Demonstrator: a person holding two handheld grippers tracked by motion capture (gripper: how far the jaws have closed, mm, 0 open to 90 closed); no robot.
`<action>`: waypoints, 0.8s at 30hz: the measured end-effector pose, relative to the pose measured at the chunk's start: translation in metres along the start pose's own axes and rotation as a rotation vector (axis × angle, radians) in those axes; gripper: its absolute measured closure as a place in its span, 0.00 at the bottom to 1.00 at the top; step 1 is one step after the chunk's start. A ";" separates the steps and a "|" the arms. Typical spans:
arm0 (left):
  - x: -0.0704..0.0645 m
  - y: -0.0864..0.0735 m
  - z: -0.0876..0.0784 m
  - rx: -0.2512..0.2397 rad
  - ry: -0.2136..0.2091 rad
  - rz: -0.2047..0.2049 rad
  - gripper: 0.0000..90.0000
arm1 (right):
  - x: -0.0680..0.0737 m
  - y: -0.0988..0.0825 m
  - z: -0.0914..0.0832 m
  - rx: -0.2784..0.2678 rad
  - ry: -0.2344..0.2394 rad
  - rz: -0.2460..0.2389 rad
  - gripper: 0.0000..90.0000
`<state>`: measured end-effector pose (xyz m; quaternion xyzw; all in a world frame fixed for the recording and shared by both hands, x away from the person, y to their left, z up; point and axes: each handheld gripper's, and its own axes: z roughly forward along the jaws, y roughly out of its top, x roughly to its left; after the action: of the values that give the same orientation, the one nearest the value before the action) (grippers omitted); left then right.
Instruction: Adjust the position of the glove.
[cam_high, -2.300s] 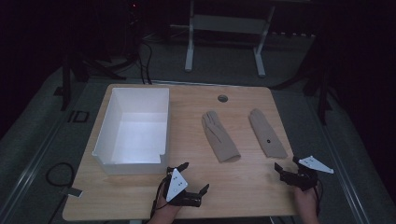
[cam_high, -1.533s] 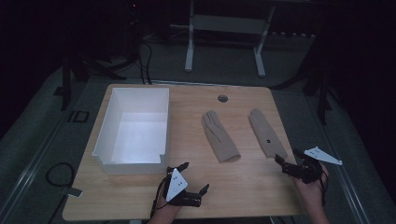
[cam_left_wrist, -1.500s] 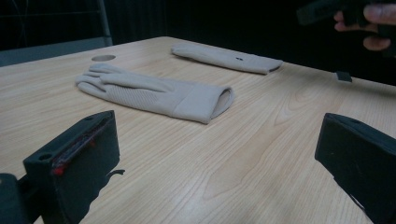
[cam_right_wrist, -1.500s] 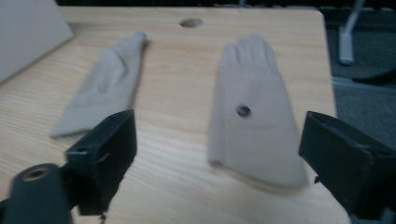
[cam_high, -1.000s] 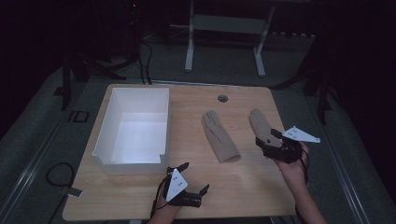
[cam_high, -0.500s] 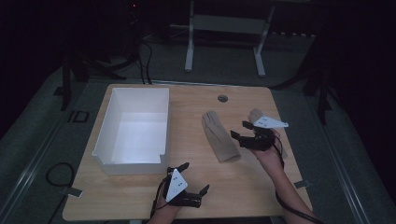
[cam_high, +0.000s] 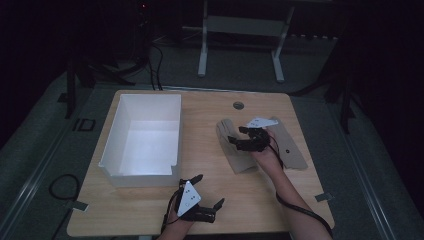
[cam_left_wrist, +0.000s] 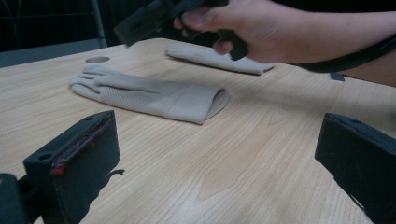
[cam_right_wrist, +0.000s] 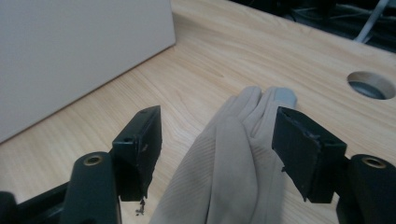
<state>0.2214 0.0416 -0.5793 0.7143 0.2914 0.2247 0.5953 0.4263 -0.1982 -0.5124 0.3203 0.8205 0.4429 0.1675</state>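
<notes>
**Right gripper poised over the nearer glove, left gripper idle at the desk's front edge**

A wooden desk (cam_high: 210, 195) carries a white open-topped box (cam_high: 142, 137) on its left half, two beige gloves on its right half, and a round cable hole (cam_high: 238, 105) near the far edge. The box sits well apart from the gloves, with bare wood between them, and as far as the high view shows there is nothing inside it.

The first glove (cam_high: 235, 145) lies flat beside the box side of the right half, fingertips pointing toward the far edge and cuff toward the person. The second glove (cam_high: 290, 147) lies just to its right, partly covered by the person's right hand (cam_high: 265, 155).

The right gripper (cam_high: 240, 136) hangs above the first glove with its fingers (cam_right_wrist: 140, 144) spread wide; in the right gripper view they straddle the glove's finger end without closing on it. The box wall stands off to that view's upper left.

The left gripper (cam_high: 207, 192) rests near the front edge of the desk, just in front of the box, its fingers (cam_left_wrist: 79, 158) also wide apart and holding nothing. From the left gripper view, only open wood lies between it and the first glove's cuff.
</notes>
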 end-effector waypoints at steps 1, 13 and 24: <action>0.000 0.000 0.000 0.000 0.000 0.000 0.00 | -0.001 -0.001 0.005 0.014 0.001 -0.002 0.39; 0.000 0.000 0.000 -0.003 -0.006 -0.007 0.00 | -0.011 -0.017 0.047 0.137 -0.031 -0.019 0.49; 0.000 0.000 0.000 -0.001 -0.008 -0.011 0.00 | -0.012 -0.028 0.056 0.165 -0.036 -0.015 0.70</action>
<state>0.2218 0.0419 -0.5794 0.7131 0.2929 0.2189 0.5981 0.4562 -0.1829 -0.5669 0.3350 0.8534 0.3666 0.1585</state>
